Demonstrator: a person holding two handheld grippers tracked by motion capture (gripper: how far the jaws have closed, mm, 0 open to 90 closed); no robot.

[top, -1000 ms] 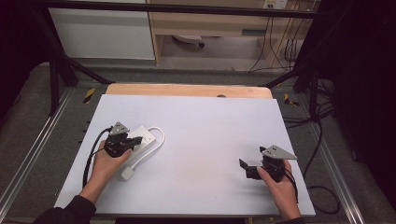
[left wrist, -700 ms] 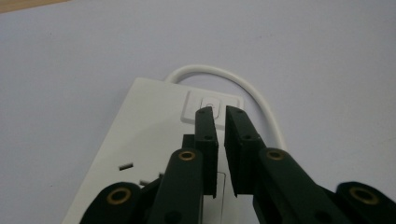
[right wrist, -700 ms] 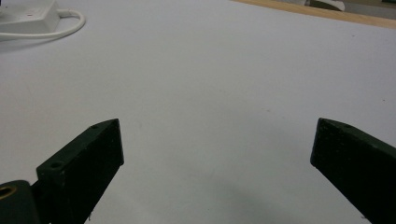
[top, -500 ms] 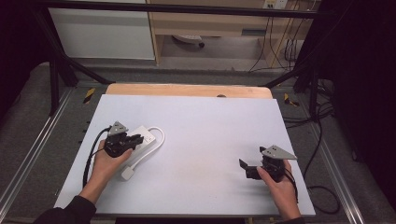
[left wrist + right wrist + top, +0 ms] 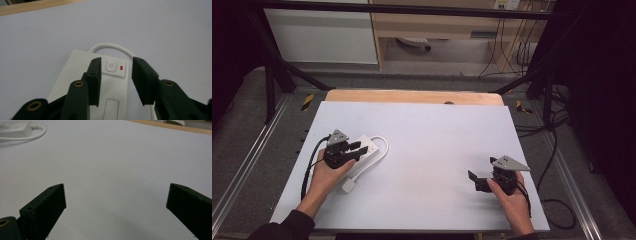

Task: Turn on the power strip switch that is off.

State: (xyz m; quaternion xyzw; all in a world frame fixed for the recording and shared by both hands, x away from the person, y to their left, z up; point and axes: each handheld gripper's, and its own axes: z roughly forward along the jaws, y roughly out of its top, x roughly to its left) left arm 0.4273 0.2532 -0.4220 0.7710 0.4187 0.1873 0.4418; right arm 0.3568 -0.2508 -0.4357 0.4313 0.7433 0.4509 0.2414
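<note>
A white power strip (image 5: 368,145) lies at the table's left, its white cable (image 5: 385,148) looping round to a plug (image 5: 348,186). My left gripper (image 5: 359,149) hovers over the strip, pointing right. In the left gripper view its jaws (image 5: 117,62) have just been opening. They stand apart over the strip's (image 5: 75,65) switch end, with the power button (image 5: 111,66) and a red light (image 5: 121,67) seen between them. The pads touch nothing. My right gripper (image 5: 476,181) rests at the table's right, open wide (image 5: 116,192) over bare tabletop.
The white tabletop (image 5: 437,135) has a wooden strip (image 5: 412,96) along its far edge. Metal rails, black frame legs and cables lie on the floor around it. In the right gripper view the power strip (image 5: 15,128) and its cable (image 5: 37,133) sit far off.
The left gripper's jaws have spread apart above the power strip. Both hands stay where they were.
</note>
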